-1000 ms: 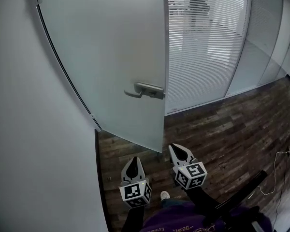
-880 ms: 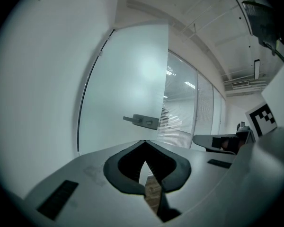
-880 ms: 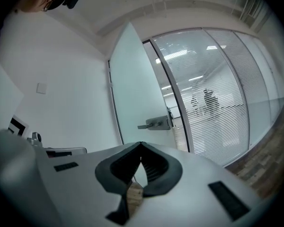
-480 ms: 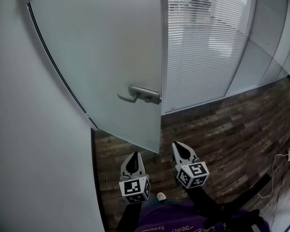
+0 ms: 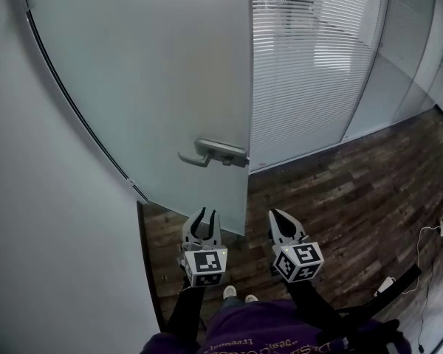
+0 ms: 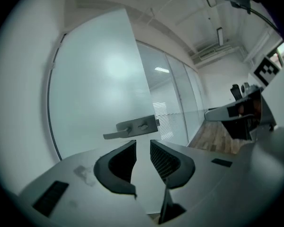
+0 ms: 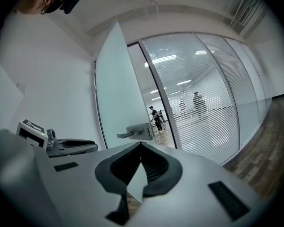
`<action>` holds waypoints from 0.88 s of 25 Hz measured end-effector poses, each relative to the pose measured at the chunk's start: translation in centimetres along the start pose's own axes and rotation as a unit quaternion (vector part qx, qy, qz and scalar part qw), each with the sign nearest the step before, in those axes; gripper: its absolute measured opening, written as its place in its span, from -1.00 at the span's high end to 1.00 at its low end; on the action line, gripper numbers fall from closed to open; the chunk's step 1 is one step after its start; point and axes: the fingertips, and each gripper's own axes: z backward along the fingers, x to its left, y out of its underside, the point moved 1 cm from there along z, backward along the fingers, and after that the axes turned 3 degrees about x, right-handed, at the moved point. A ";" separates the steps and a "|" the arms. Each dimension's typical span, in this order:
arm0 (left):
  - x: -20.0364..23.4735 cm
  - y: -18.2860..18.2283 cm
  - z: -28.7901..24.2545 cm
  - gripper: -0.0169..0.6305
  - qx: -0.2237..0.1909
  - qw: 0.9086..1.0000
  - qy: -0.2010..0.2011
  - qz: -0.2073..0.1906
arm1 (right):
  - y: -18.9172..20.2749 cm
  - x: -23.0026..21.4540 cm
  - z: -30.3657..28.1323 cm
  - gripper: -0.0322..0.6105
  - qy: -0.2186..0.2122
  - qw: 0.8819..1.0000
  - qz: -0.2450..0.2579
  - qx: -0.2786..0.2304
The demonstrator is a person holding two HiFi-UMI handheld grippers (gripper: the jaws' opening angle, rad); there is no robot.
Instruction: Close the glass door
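Note:
The frosted glass door (image 5: 155, 87) stands ajar, its free edge toward me, with a metal lever handle (image 5: 214, 153) near that edge. My left gripper (image 5: 203, 214) hangs below the handle and apart from it; its jaws are opening and nothing is between them. In the left gripper view the handle (image 6: 130, 128) shows just above the parted fingertips of the left gripper (image 6: 143, 143). My right gripper (image 5: 275, 214) floats to the right of the door's edge, shut and empty. The right gripper view has its closed tips (image 7: 141, 144) under the handle (image 7: 136, 132).
A white wall (image 5: 29, 220) runs along the left. A glass partition with blinds (image 5: 310, 72) stands right of the door, with people behind it. Dark wood floor (image 5: 354, 212) spreads to the right; a thin cable (image 5: 428, 249) lies on it.
The left gripper's jaws have parted from shut, and it has rolled and moved up toward the door. The right gripper has also shifted forward. The handle now sits nearer both.

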 end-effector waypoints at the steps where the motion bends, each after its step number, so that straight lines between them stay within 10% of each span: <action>1: 0.7 0.1 -1.2 0.73 0.006 0.999 0.004 -0.033 | -0.1 -0.1 -0.4 0.91 0.005 1.000 -0.002 -0.001; 6: 4.1 0.1 -6.8 0.54 0.040 0.980 0.010 -0.195 | -0.4 -0.9 -2.0 0.91 0.030 0.999 -0.007 -0.007; 14: 8.5 -0.2 -13.4 0.54 0.074 0.920 -0.015 -0.384 | -0.4 -2.0 -3.7 0.91 0.064 0.998 -0.014 -0.011; 19: 9.2 0.7 -16.2 0.54 0.083 0.864 -0.002 -0.497 | -0.7 -1.7 -5.5 0.91 0.075 0.997 -0.011 -0.011; 22: 8.6 0.9 -16.8 0.54 0.079 0.852 0.007 -0.518 | -0.8 -1.5 -5.7 0.91 0.078 0.997 -0.009 -0.010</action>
